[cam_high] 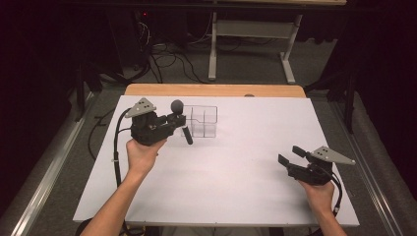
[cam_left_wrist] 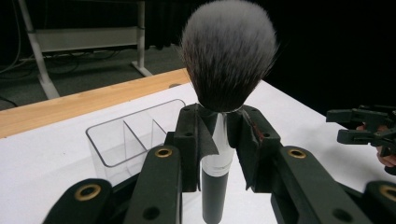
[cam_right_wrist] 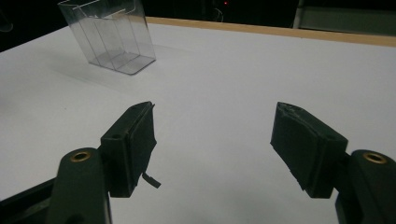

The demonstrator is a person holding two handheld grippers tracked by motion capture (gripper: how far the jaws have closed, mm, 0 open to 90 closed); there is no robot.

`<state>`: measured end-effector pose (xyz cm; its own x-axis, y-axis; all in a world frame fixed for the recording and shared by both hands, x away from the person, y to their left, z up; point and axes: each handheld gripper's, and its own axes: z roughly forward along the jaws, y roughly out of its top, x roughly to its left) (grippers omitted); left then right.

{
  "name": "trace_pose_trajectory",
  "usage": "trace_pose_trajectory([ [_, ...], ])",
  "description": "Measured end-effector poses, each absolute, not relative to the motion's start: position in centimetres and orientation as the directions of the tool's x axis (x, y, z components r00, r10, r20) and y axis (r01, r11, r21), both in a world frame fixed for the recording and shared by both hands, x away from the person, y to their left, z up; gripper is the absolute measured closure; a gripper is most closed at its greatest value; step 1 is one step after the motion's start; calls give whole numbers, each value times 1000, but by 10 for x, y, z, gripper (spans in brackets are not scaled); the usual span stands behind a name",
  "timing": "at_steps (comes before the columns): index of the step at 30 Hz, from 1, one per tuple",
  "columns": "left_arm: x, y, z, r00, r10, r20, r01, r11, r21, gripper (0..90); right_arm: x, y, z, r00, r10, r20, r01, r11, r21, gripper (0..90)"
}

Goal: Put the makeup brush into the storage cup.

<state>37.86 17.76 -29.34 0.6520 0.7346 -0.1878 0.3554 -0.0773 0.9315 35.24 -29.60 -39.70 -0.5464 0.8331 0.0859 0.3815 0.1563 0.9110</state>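
A white surface (cam_high: 221, 167) with a wooden far edge is seen; a clear, divided organiser (cam_high: 202, 121) is set directly on it, toward the far left.

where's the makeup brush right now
In the high view the makeup brush is at the table's left, clamped bristles-up in the left gripper, just beside the clear organizer.

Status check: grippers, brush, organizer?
Left gripper shut on makeup brush, bristles up. Right gripper open, empty, above bare table. Clear organizer beside brush, nothing blocking it.
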Motion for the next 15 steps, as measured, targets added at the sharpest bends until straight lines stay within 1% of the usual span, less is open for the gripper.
trace_pose_trajectory([
  [3, 382, 178, -291, 647, 740, -186, 357, -78, 931, 706, 352, -297, -398, -538, 836, 102, 387, 138, 912, 320],
  [15, 394, 171, -280, 647, 744, -165, 344, -93, 934, 706, 350, -298, -397, -532, 842, 94, 377, 136, 916, 320],
])
